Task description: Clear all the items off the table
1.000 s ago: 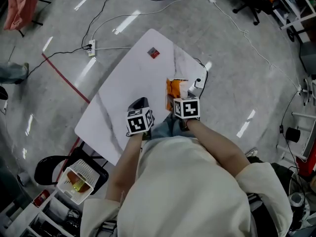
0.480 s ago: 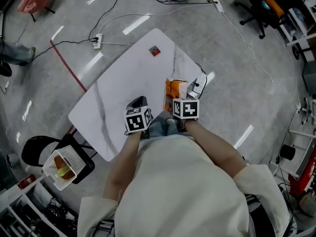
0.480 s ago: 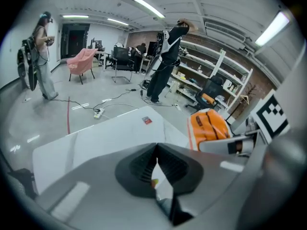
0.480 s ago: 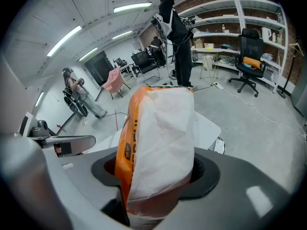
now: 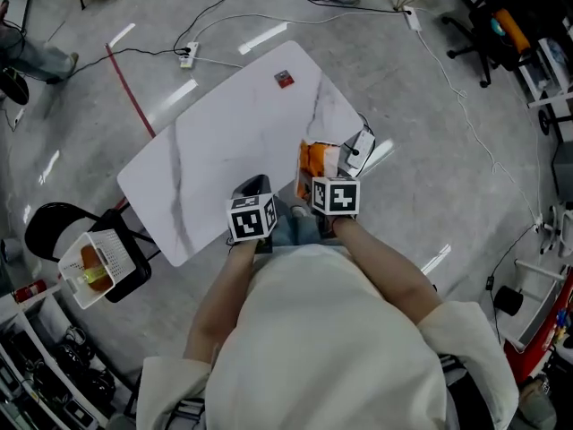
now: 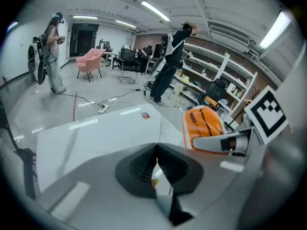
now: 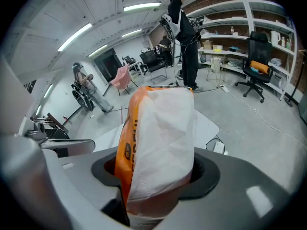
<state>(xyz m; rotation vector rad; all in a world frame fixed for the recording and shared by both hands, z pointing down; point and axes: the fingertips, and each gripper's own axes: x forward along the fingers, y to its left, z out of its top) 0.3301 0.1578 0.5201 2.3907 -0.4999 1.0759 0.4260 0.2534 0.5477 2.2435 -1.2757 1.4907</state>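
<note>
Two grippers side by side at the near edge of the white desk (image 5: 215, 150), each topped with its marker cube. Left gripper (image 6: 156, 163) pressed fully together, ribbed pads meeting in a single line. At that seam a tiny yellowish fleck, possibly something pinched, too small to tell. Right gripper (image 7: 153, 176) spread wide and clamped on an orange-and-white pack (image 7: 158, 138), pads pressing its lower end, the pack standing tall out of the jaws. From the head view, the same pack (image 5: 315, 161) over the near right edge of the desk, just beyond the right gripper's cube. Left gripper just to the left of it, over the near part of the top. Far across the desk, well apart from both grippers, one small red item (image 5: 284, 79) lying flat near the far corner. Left of the desk, a black chair (image 5: 139, 271) carrying a white basket (image 5: 109, 251) with something orange inside. Beyond the far left edge, loose cables and a power strip (image 5: 188, 54) on the grey floor. Further back in both gripper views, people standing among chairs and shelving.
</note>
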